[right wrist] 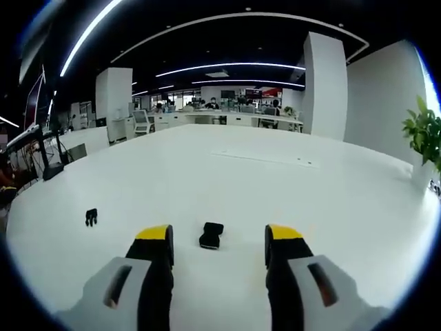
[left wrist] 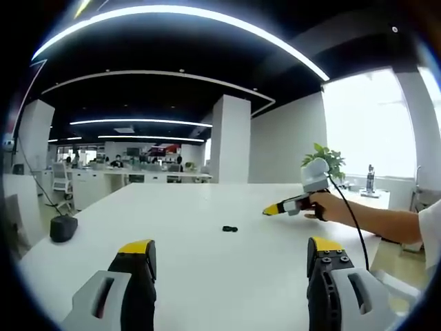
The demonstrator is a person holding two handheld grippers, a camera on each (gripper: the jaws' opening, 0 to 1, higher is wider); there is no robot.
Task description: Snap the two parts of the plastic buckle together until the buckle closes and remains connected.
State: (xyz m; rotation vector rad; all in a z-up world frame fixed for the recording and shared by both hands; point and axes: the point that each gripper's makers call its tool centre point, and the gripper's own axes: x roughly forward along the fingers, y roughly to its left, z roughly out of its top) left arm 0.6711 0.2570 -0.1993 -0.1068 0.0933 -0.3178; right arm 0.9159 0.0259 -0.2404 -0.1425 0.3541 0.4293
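White tabletop ran wide and long through an open office, with ceiling light strips overhead, a white column behind and a potted plant near the window side.

Progress: nothing joined yet, by my judgement. Two black buckle pieces lay apart on the tabletop. In the right gripper view the larger buckle part sat just ahead of my right gripper, roughly centred between its jaws but not touched by them. The smaller buckle part lay well off to the left, alone. In the left gripper view one dark piece was a small speck mid-table; which part it was I could not tell.

Jaws: my left gripper stood wide open, empty. My right gripper was also wide open, holding nothing; it also showed from the side in the left gripper view, in a hand.

Remaining: grasp each part, align, press until latched.

Containers: none seen on the tabletop. A dark rounded object sat near its far left edge; its nature was unclear.
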